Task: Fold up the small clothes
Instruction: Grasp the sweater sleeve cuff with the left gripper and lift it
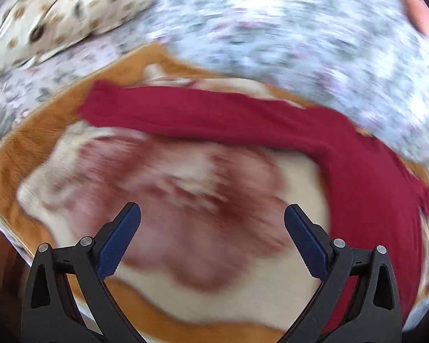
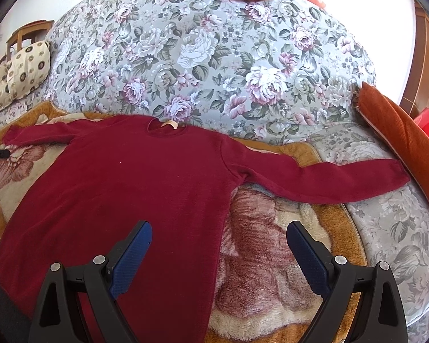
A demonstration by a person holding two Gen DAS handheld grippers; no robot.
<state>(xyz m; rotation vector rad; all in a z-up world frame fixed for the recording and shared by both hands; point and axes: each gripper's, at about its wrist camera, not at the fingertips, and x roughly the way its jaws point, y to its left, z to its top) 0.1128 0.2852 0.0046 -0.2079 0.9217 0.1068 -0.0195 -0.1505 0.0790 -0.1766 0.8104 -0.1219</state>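
Sweater (image 2: 128,177) flat on plush blanket (image 2: 257,257); floral sofa back (image 2: 214,57) | left tool (image 1: 212,238) wide; right tool (image 2: 218,254) wide

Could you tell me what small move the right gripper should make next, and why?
Probably reach the right gripper forward to the right sleeve and fold it in. The red sweater lies flat on the blanket, sleeves spread, nothing folded, and both grippers' jaws are open and empty.
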